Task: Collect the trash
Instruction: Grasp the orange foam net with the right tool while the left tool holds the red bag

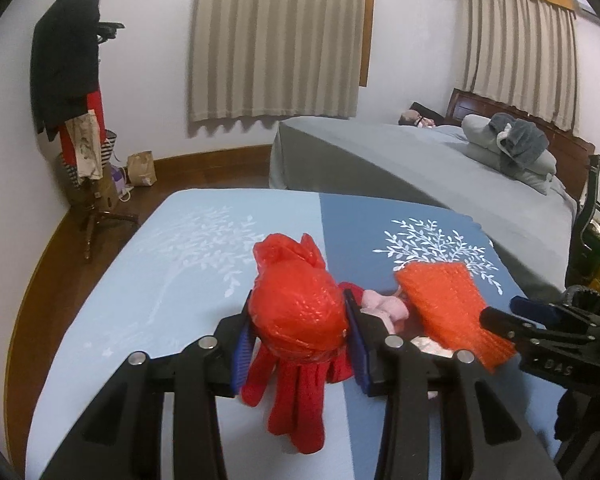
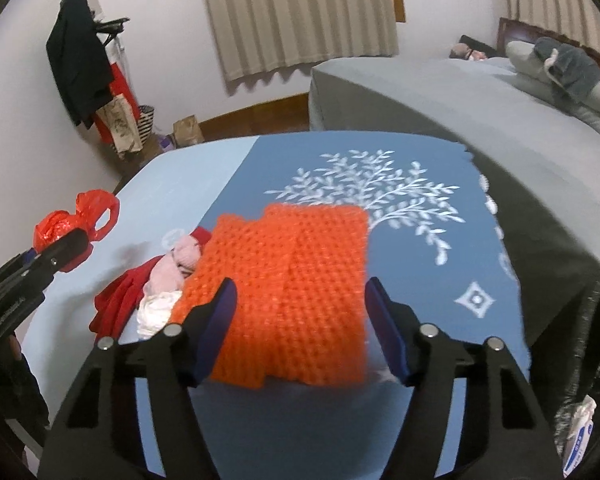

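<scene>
Left wrist view: red plastic bag (image 1: 298, 312) is clamped in left gripper (image 1: 300, 340) over the table (image 1: 140, 280). Right gripper (image 2: 300, 328) is spread wide around orange mesh (image 2: 296, 296), no contact seen.

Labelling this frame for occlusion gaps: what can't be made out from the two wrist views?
- Left wrist view: what the crumpled red plastic bag holds; its opaque film hides it, pinched in the left claw.
- Right wrist view: table under the orange foam mesh sheet, and whether the open right claw touches it; blurred.
- Right wrist view: print on the white packet; cut by the edge, too small.
- Both views: the pink and white scraps; partly covered.
</scene>
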Available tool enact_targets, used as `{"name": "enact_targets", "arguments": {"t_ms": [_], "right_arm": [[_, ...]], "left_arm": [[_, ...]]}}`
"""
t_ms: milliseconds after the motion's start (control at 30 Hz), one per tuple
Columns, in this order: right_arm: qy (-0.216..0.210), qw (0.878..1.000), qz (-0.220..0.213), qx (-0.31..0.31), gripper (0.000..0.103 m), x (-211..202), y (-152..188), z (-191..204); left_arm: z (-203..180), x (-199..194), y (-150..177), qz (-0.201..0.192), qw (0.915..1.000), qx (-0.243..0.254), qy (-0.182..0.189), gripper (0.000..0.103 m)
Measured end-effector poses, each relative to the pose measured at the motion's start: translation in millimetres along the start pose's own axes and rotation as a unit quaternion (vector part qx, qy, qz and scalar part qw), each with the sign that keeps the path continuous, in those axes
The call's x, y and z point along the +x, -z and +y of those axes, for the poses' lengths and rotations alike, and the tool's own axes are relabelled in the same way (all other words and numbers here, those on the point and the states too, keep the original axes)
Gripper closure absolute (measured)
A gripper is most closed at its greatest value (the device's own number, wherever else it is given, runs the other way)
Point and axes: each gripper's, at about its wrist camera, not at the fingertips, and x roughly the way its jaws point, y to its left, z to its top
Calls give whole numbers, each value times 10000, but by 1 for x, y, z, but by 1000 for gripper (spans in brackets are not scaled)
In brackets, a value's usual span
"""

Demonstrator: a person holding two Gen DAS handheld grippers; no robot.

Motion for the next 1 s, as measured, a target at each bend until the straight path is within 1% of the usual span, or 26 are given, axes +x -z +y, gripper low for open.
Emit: {"name": "enact_targets", "arguments": {"t_ms": [133, 300, 333, 367, 467, 500, 767, 1000], "right_arm": [[-53, 9999, 125, -46, 46, 9, 1, 7], [-163, 9992, 326, -171, 60, 21, 5, 17], [-215, 9989, 375, -193, 65, 23, 6, 19], [-245, 9987, 393, -203, 73, 23, 6, 19], [-395, 9980, 413, -259, 87, 22, 7, 23], [-437, 9979, 397, -261, 89, 21, 6, 24], [-596, 9977, 187, -243, 91, 1, -3, 23], [-530, 9985, -71, -131, 91, -21, -11, 12]], "left_arm": [[6, 0, 5, 40, 10000, -50, -20, 62], [10, 1, 8, 69, 9999, -119, -17, 62], [11, 0, 9, 76, 9999, -129, -15, 62], [12, 0, 9, 80, 9999, -134, -16, 62], [13, 0, 10, 89, 9998, -169, -25, 62], [14, 0, 9, 93, 9998, -175, -31, 62], [9, -6, 7, 59, 9998, -174, -27, 62], [-5, -14, 7, 10, 9999, -110, 62, 62]]}}
